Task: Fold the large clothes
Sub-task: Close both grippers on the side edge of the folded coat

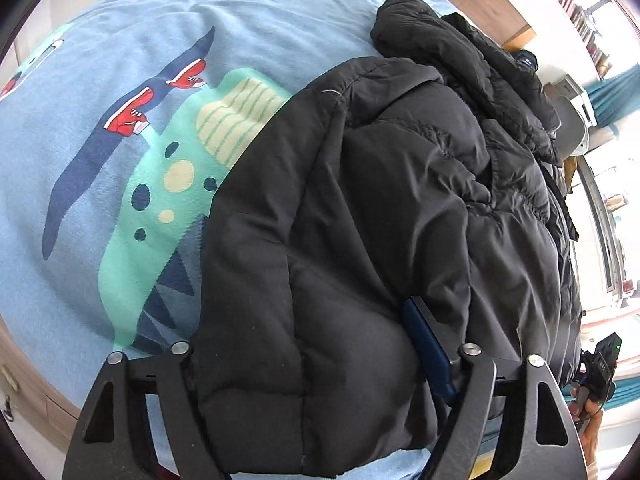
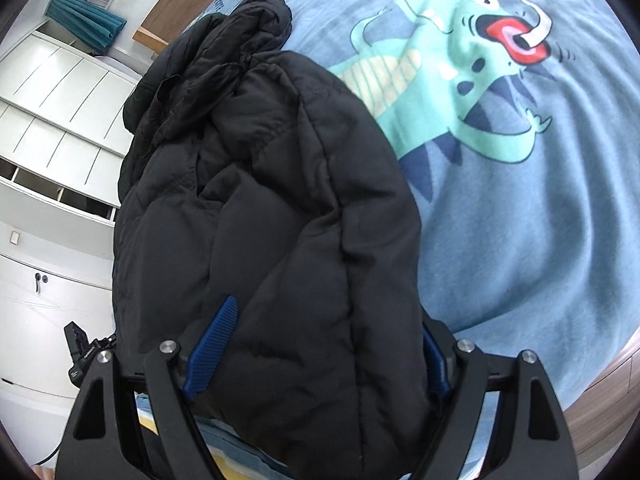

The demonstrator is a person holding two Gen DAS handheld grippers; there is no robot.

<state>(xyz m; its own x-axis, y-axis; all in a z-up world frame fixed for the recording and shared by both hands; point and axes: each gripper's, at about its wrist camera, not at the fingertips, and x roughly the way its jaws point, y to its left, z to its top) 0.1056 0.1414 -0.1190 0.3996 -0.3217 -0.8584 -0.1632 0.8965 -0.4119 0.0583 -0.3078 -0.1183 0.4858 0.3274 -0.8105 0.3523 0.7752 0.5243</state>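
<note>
A black puffer jacket (image 1: 392,200) lies bunched on a bed, its thick padded end bulging up between the fingers of both grippers. In the left wrist view my left gripper (image 1: 308,332) straddles that end: the blue right pad (image 1: 426,348) presses into the fabric and the left finger is buried under it. My right gripper (image 2: 328,316) holds the same bulk, which shows as the jacket (image 2: 260,200) in the right wrist view. There the blue left pad (image 2: 212,344) is against the padding and the right pad (image 2: 434,360) is half covered by it.
The bed wears a light blue dinosaur-print cover (image 1: 120,160), also seen as the cover (image 2: 520,200) on the other side. A wooden bed frame edge (image 2: 612,384) runs along the lower right. White cabinets (image 2: 52,120) stand to the left. A person's hand (image 1: 588,420) shows at the lower right.
</note>
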